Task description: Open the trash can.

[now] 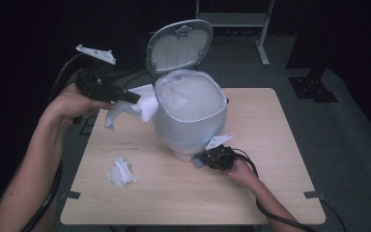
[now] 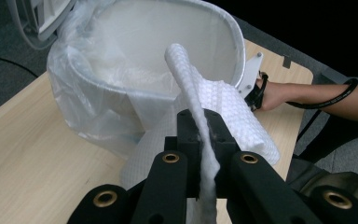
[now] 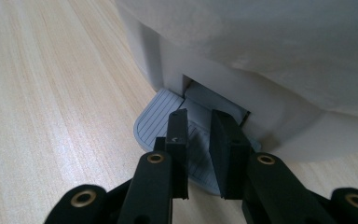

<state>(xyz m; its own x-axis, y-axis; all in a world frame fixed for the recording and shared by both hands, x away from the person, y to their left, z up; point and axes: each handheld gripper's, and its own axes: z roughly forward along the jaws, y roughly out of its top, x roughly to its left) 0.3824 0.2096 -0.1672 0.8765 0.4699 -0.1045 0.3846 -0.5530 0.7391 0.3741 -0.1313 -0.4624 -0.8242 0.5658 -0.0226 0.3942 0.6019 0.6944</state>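
Open-lidded bin (image 1: pixel 189 123), bag-lined; paper towel (image 2: pixel 223 107) quilted white.

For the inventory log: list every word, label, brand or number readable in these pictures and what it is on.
None can be read.
The bin, its open lid and its pedal carry no print.
The paper towel in the left gripper has only an embossed pattern.
Faint dark marks on the table are too small to read.
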